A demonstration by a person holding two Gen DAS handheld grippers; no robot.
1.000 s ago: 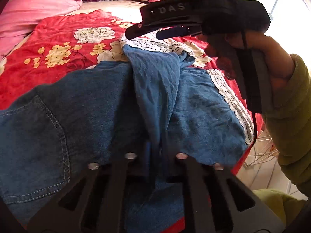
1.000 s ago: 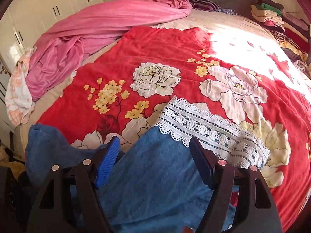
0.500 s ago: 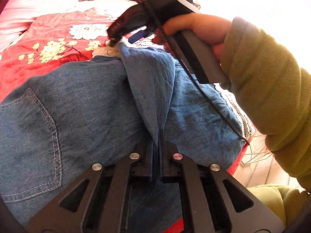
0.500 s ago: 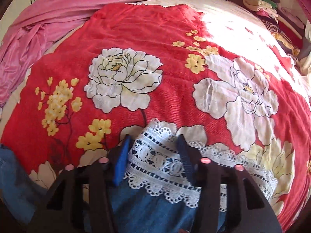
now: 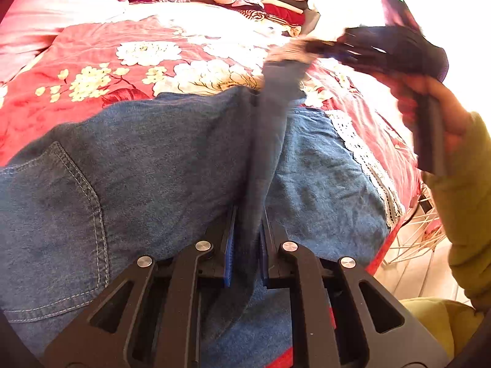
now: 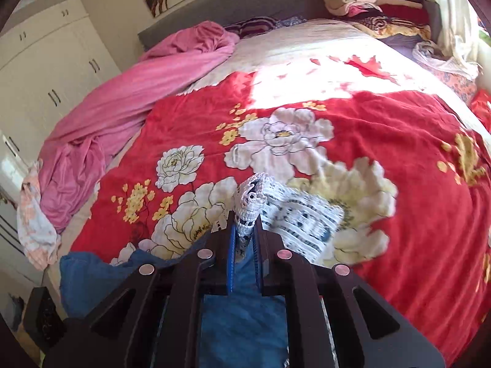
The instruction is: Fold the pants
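Left gripper point(image 5: 245, 239) clamped on a raised denim ridge of the pants point(image 5: 138, 165), spread over the red floral blanket point(image 6: 383, 128). Right gripper point(image 6: 244, 230) pinches the lace hem point(image 6: 254, 196) farther out. Denim looks soft, limp and moderately heavy; the hem and the waist edge look like the best holds.

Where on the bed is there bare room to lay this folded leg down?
Free: the red floral blanket beyond the lace hem, up to the sunlit patch. Crowded: the pink sheet along the left edge, the stacked clothes at the far right corner, and the jeans covering the near edge.
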